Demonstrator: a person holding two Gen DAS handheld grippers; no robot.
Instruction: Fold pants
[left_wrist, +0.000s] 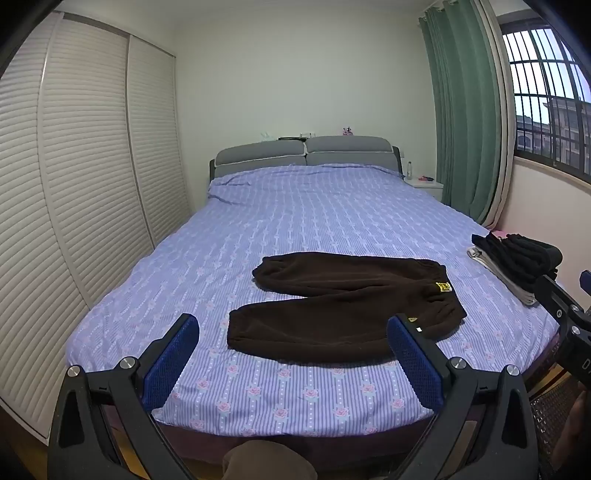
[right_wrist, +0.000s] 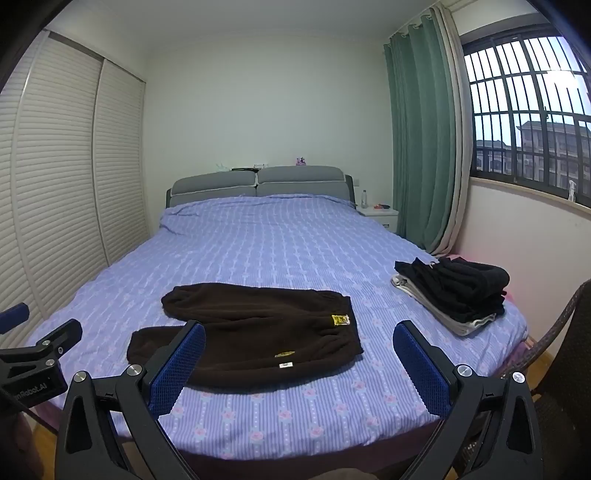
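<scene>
Dark brown fleece pants (left_wrist: 343, 306) lie flat on the bed, legs spread to the left, waistband with a yellow label to the right. They also show in the right wrist view (right_wrist: 251, 339). My left gripper (left_wrist: 295, 325) is open and empty, held above the bed's front edge short of the pants. My right gripper (right_wrist: 299, 332) is open and empty, also short of the pants, near the waistband end. Each gripper shows at the edge of the other's view.
The bed (left_wrist: 295, 206) has a purple floral sheet (right_wrist: 295, 251). A stack of folded dark and grey clothes (right_wrist: 454, 295) sits at its right edge. A slatted wardrobe (left_wrist: 74, 184) stands left, a wicker chair (right_wrist: 565, 350) right, a nightstand (right_wrist: 380, 216) and green curtain (right_wrist: 421, 129) behind.
</scene>
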